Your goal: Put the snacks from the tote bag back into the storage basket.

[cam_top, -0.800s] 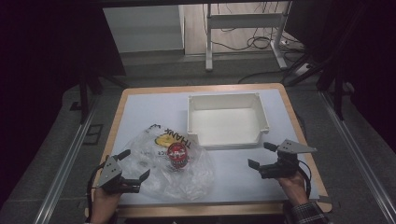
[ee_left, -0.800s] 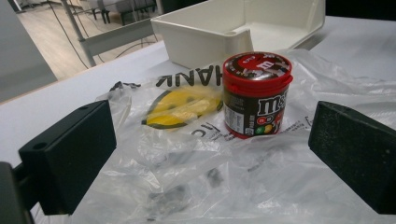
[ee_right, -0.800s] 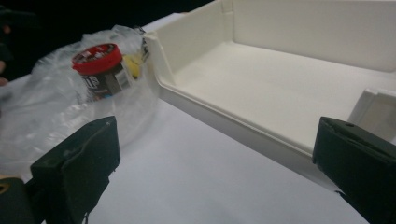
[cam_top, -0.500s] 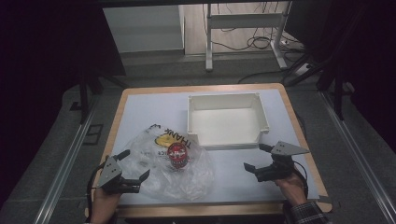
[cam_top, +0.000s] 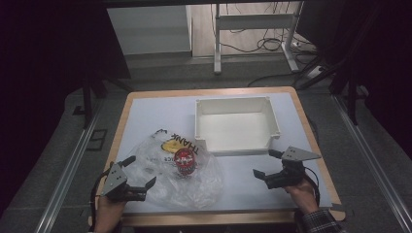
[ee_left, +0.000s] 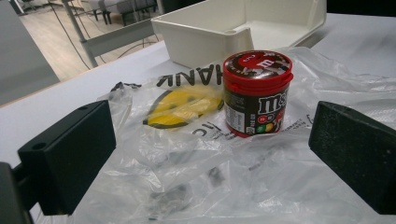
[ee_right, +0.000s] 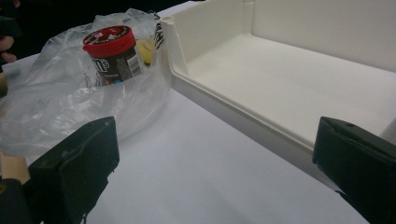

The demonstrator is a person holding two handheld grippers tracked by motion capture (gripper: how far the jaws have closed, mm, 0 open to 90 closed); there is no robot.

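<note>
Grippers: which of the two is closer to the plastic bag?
The left gripper, its jaws over the plastic bag; the right gripper hangs beside the white bin.

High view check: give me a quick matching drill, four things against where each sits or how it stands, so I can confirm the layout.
Things:
1. candy tub
2. white bin
3. left tongs
4. right tongs

Places or states:
A. open, at the bag's near-left edge
B. empty, at the table's far right
C. upright on the clear bag
D. open, just in front of the bin

Pairs: 1-C, 2-B, 3-A, 4-D
</note>
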